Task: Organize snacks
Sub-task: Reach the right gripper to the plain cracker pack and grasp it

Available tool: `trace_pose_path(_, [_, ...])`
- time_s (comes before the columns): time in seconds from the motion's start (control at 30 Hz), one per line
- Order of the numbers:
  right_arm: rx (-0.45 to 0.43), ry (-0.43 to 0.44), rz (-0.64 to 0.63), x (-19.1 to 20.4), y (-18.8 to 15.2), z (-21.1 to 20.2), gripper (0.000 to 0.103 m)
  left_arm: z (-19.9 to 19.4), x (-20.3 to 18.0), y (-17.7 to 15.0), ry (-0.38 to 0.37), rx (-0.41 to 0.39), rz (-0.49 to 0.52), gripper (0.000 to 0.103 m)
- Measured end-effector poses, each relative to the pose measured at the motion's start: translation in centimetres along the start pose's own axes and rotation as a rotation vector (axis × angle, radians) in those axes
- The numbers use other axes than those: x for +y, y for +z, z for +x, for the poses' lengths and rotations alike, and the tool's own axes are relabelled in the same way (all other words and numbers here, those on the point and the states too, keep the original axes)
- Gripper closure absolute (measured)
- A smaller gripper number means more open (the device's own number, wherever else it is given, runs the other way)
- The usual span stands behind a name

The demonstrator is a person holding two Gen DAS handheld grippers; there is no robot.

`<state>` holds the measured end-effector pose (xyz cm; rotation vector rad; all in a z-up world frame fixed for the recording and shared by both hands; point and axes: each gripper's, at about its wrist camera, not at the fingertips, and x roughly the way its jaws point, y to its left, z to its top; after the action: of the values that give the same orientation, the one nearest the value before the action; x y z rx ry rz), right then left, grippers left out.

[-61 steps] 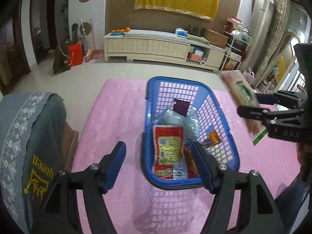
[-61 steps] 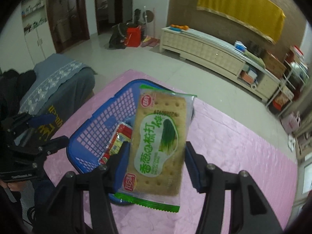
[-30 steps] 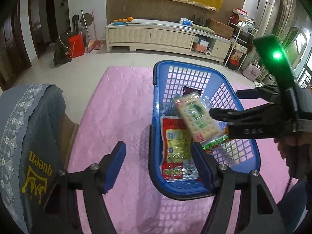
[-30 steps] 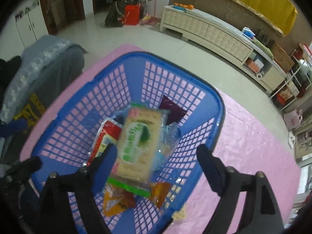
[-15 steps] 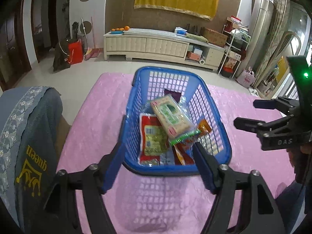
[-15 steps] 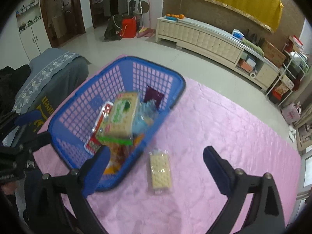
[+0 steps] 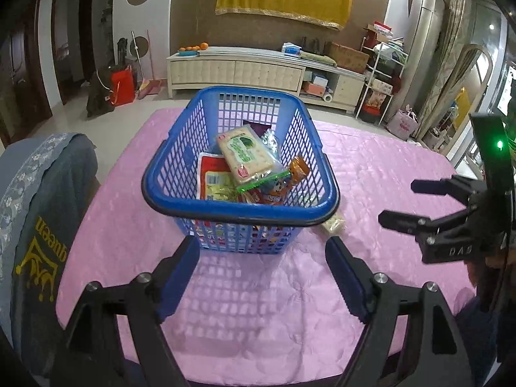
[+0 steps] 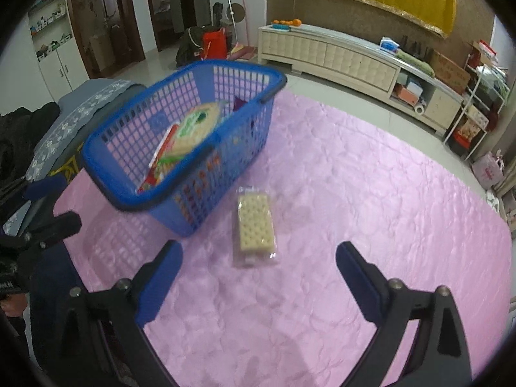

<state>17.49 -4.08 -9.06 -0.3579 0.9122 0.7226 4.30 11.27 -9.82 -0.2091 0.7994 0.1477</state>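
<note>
A blue plastic basket (image 7: 242, 217) stands on the pink tablecloth (image 7: 258, 322). Inside it lie a green-labelled cracker pack (image 7: 245, 158), a red pouch (image 7: 214, 180), an orange wrapper (image 7: 298, 169) and other snacks. A clear pack of plain crackers (image 8: 254, 225) lies flat on the cloth just right of the basket (image 8: 180, 193); in the left wrist view only its end (image 7: 333, 224) peeks out. My left gripper (image 7: 262, 274) is open and empty in front of the basket's near wall. My right gripper (image 8: 259, 274) is open and empty, just short of the clear pack.
A chair with a grey embroidered cover (image 7: 42, 193) stands against the table's left edge. The right gripper (image 7: 400, 202) shows at the right of the left wrist view, the left gripper (image 8: 54, 206) at the left of the right wrist view. Pink cloth stretches to the right (image 8: 387, 193).
The right gripper let the green-labelled cracker pack go into the basket, opened wide and drew back to the right over the clear pack. The left gripper backed away from the basket, jaws wider.
</note>
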Motion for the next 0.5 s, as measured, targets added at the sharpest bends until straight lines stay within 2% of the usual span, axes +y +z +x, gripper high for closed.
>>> trace_pose_path(0.17, [-0.05, 0.019, 0.011, -0.2, -1.3, 0.3, 0.005, 1.1, -0.8, -1.2, 0.028, -0.008, 0.008, 0.024])
trace_pose_path(0.27, [-0.088, 0.0, 0.014, 0.0, -1.9, 0.5, 0.005, 1.6, -1.0, -2.1, 0.045, -0.031, 0.012, 0.024])
trace_pose_path(0.33, [-0.089, -0.016, 0.007, 0.1, -2.4, 0.9, 0.0, 2.0, -1.3, -2.6, 0.05, -0.039, 0.024, 0.024])
trace_pose_path(0.4, [-0.095, -0.034, -0.006, 0.2, -2.9, 1.3, 0.0, 2.9, -1.6, -3.2, 0.082, -0.019, 0.044, 0.022])
trace_pose_path(0.5, [-0.087, -0.029, 0.006, 0.0, -3.4, 2.1, 0.0, 3.9, -1.6, -3.7, 0.083, 0.008, 0.043, 0.02])
